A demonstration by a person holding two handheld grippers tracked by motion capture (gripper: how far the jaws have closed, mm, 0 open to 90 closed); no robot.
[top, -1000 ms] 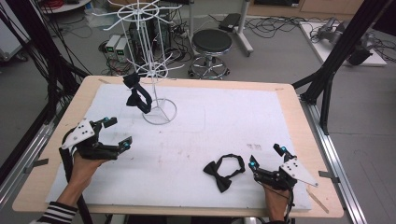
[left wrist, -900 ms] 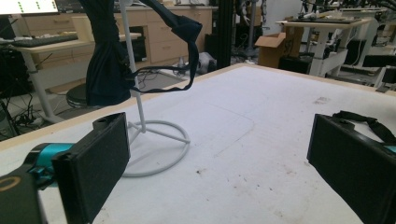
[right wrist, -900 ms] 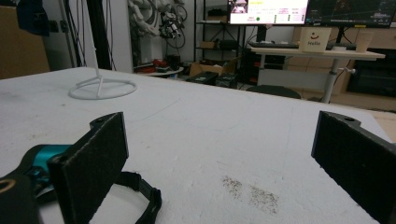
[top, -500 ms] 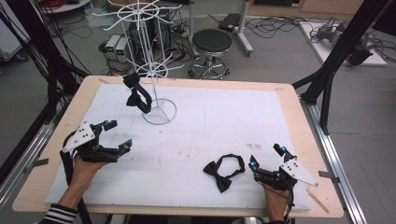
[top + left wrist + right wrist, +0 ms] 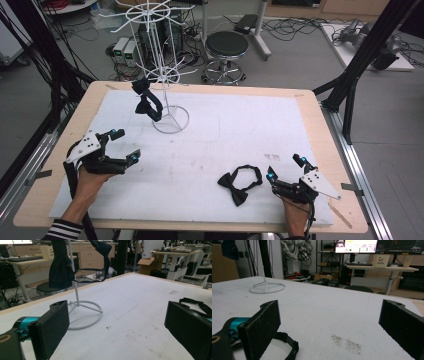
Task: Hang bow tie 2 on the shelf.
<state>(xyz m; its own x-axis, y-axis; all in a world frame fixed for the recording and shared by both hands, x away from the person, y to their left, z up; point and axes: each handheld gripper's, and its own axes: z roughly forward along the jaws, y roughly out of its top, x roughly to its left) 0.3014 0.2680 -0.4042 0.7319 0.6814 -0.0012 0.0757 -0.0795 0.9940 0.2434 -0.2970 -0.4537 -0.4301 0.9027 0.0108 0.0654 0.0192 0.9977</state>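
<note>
A black bow tie (image 5: 241, 184) lies flat on the white mat near the front, just left of my right gripper (image 5: 285, 168), which is open with nothing between its jaws. In the right gripper view the tie's strap (image 5: 287, 342) curls beside the left jaw of that gripper (image 5: 329, 327). A second black bow tie (image 5: 147, 102) hangs from a low arm of the white wire rack (image 5: 165, 75). My left gripper (image 5: 126, 144) rests open at the mat's left, short of the rack. In the left gripper view the hanging tie (image 5: 61, 270) is ahead of the open gripper (image 5: 117, 327).
The rack's ring base (image 5: 171, 120) stands on the white mat (image 5: 250, 125) at the back left. The wooden table edge (image 5: 330, 150) frames the mat. A stool (image 5: 226, 47) and cables stand on the floor behind the table.
My left gripper has edged slightly to the right over the mat. The right gripper and both bow ties have stayed where they were.
</note>
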